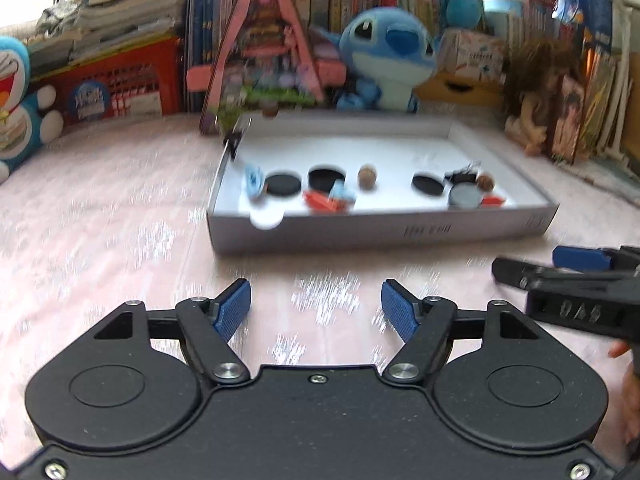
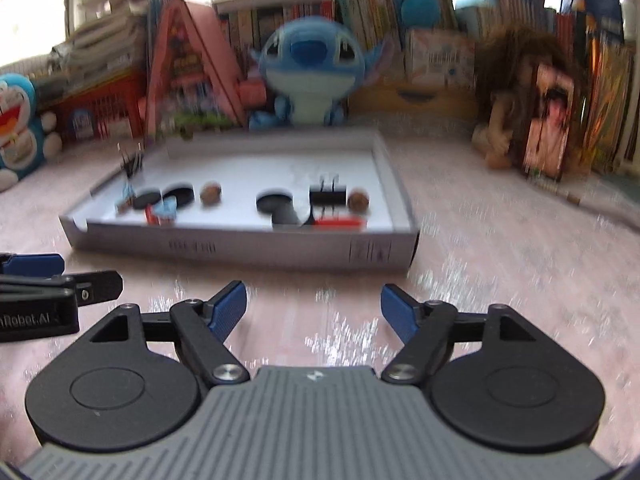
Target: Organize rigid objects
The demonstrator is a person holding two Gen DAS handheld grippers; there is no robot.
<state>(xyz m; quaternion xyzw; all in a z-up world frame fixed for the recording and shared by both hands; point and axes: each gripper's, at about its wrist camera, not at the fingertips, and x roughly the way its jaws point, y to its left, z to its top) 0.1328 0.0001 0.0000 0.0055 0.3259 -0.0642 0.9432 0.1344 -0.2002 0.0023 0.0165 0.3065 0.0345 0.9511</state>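
Observation:
A shallow white box lid lies on the pink table ahead of both grippers. Inside it lie several small things: black discs, brown walnuts, a black binder clip, red pieces, a grey disc and a light blue piece. My left gripper stands open over bare table short of the box, nothing between its blue pads. My right gripper is also open and empty, beside the left one.
Plush toys stand behind the box: a blue one in the middle and another at far left. A pink toy house, a red basket, a doll and shelves of books line the back.

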